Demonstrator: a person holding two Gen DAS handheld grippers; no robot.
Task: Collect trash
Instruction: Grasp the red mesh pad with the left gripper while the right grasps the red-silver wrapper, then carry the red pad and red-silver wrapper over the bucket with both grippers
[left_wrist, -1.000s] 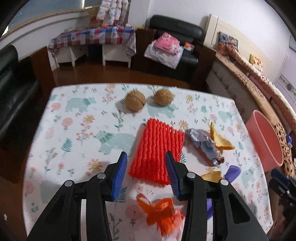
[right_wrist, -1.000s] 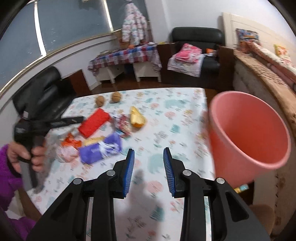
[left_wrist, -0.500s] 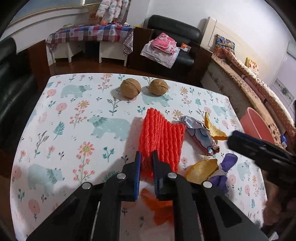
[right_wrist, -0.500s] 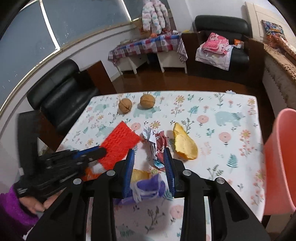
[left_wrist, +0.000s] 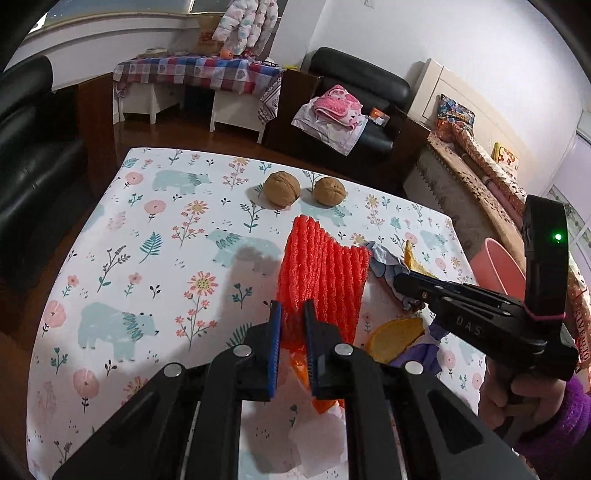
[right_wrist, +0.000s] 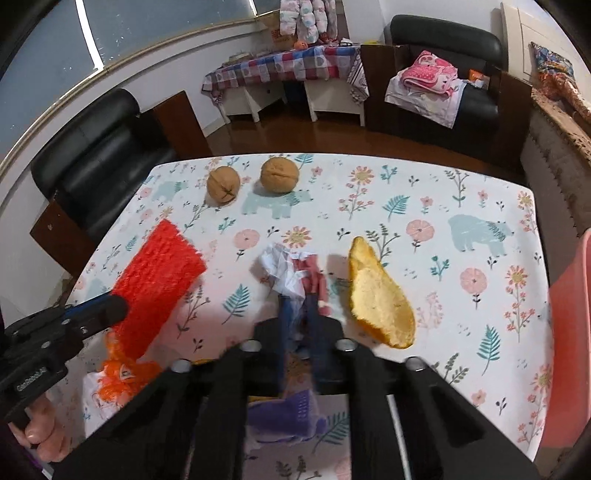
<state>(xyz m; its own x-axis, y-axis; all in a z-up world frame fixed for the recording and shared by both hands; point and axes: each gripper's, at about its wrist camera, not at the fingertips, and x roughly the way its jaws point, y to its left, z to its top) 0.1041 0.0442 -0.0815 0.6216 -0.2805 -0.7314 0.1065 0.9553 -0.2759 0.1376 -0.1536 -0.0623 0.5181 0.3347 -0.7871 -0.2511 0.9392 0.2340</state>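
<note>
My left gripper (left_wrist: 291, 314) is shut on the near edge of a red foam net (left_wrist: 325, 273), which stands lifted off the floral tablecloth. In the right wrist view the same net (right_wrist: 159, 280) sits at the left with the left gripper (right_wrist: 118, 304) pinching it. My right gripper (right_wrist: 295, 306), blurred by motion, is shut on a crumpled white-and-red wrapper (right_wrist: 288, 269). An orange peel (right_wrist: 376, 295) lies just right of it. Under the fingers lie a purple wrapper (right_wrist: 284, 413) and an orange wrapper (right_wrist: 122, 373). A pink bin (right_wrist: 569, 332) stands at the table's right edge.
Two walnuts (right_wrist: 222, 183) (right_wrist: 279, 175) rest near the table's far edge. A second peel piece (left_wrist: 395, 338) lies by the purple wrapper. A person's hand (left_wrist: 517, 395) holds the right gripper (left_wrist: 400, 280). Black armchairs and a sofa surround the table (left_wrist: 110, 258).
The left gripper closed on the red net's near edge and raised it. The right gripper swung from the pink bin to the trash pile and closed on the crumpled wrapper.
</note>
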